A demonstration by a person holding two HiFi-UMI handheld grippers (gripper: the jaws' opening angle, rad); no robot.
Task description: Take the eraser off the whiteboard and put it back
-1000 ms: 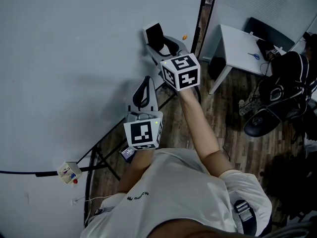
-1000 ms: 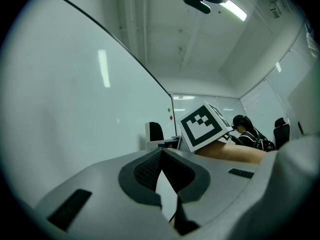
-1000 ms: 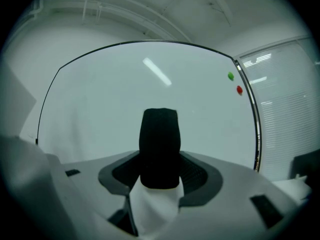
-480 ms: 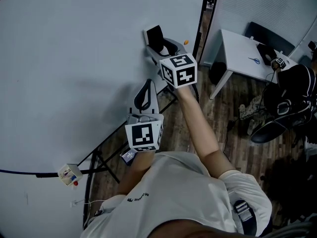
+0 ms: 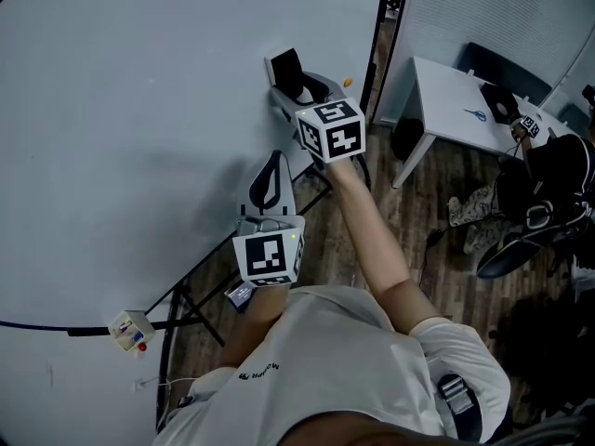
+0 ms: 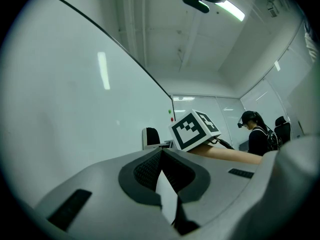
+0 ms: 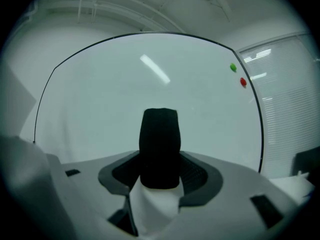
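Between the jaws of the right gripper (image 7: 160, 166) the black eraser (image 7: 159, 146) is clamped, its far end pointed at the whiteboard (image 7: 115, 99); contact with the board cannot be made out. Beside it, the left gripper (image 6: 161, 159) is held with its jaws closed together, nothing between them. A green magnet (image 7: 233, 67) and a red magnet (image 7: 243, 82) are seen near the board's right edge.

Whiteboard (image 5: 139, 128) on a black stand (image 5: 198, 312), bearing a green magnet (image 7: 233, 67) and a red magnet (image 7: 243, 82) close together near one edge. Wooden plank floor (image 5: 437, 277) beneath, carrying the stand's legs and a white worktop (image 5: 456, 100) beside the board.
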